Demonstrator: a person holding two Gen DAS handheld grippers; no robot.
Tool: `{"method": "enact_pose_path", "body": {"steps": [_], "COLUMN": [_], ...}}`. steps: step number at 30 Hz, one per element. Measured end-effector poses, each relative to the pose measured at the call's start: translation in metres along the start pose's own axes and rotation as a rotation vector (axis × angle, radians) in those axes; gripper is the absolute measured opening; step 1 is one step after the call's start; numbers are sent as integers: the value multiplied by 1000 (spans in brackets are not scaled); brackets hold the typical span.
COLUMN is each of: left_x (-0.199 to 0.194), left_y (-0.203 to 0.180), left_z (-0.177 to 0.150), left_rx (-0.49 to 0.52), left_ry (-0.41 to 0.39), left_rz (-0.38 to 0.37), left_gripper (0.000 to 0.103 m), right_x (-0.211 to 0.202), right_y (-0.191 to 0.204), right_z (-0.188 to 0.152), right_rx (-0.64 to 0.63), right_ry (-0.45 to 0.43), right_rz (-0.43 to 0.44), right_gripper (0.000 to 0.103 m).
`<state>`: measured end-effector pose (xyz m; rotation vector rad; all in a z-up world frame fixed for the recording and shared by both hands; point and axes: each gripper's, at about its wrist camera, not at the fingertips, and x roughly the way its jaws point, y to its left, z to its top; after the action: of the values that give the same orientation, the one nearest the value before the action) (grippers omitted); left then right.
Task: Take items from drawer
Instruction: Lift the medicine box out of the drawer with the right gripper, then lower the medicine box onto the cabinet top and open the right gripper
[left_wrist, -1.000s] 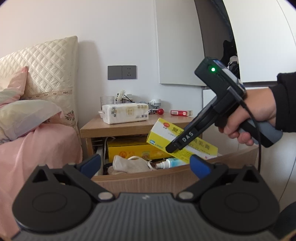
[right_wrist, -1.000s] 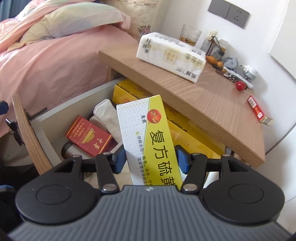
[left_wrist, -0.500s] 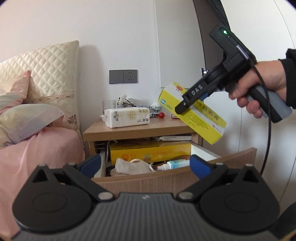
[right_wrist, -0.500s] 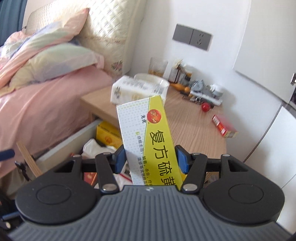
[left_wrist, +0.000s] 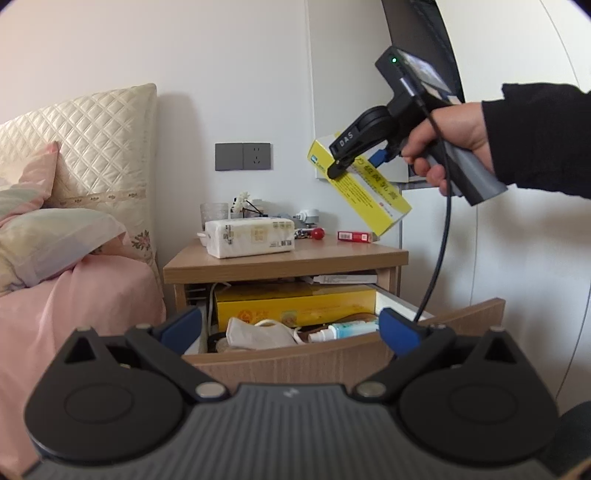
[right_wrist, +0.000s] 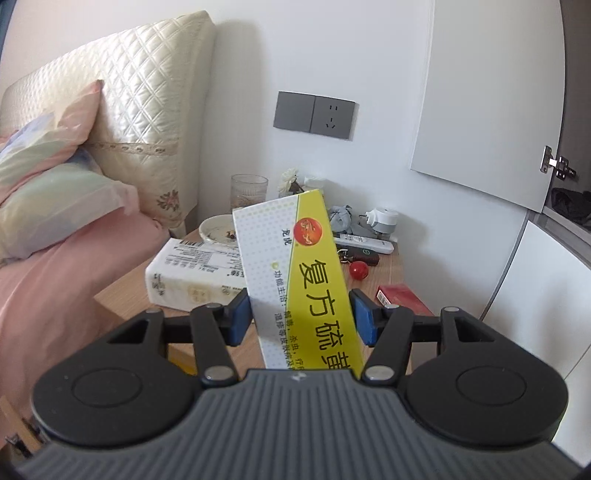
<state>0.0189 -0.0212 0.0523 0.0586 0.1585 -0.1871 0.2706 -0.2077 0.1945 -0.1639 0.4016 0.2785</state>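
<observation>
Overhead: my right gripper (right_wrist: 301, 317) clamps yellow-white box (right_wrist: 295, 273) above wooden nightstand (left_wrist: 284, 260); left gripper (left_wrist: 290, 328) gapes before open drawer (left_wrist: 295, 360); bed (left_wrist: 74, 295) alongside.

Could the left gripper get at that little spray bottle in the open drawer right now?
Probably yes. The left gripper is open and empty, facing the drawer; the spray bottle lies uncovered near the front, and the right gripper holds the yellow box well above.

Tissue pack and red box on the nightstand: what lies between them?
In the left wrist view, a red ball with small clutter sits between the tissue pack and red box.
</observation>
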Motion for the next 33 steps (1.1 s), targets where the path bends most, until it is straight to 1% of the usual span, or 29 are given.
{"method": "enact_pose_path", "body": {"steps": [5, 10, 12, 16, 23, 25, 31, 33], "left_x": [-1, 0, 1, 2, 10, 14, 24, 27], "left_y": [6, 13, 14, 15, 15, 15, 12, 12], "left_z": [1, 1, 1, 1, -1, -1, -4, -5], "left_rx": [-13, -37, -38, -37, -48, -50, -49, -50], "left_ry": [-1, -5, -4, -1, 20, 29, 53, 63], "left_rz": [1, -1, -3, -7, -9, -10, -21, -24], "left_gripper": [103, 103, 103, 103, 103, 103, 103, 103], "right_x": [37, 63, 71, 89, 117, 126, 144, 147], "right_y": [-8, -17, -18, -23, -27, -28, -32, -34], "right_z": [-3, -10, -12, -15, -22, -24, -32, -34], "right_rx": [55, 139, 141, 159, 167, 170, 205, 215], "right_ry": [19, -1, -9, 5, 15, 30, 64, 59], "right_rz": [-3, -14, -16, -11, -2, 2, 42, 49], "right_gripper": [60, 60, 58, 56, 55, 55, 55, 55]}}
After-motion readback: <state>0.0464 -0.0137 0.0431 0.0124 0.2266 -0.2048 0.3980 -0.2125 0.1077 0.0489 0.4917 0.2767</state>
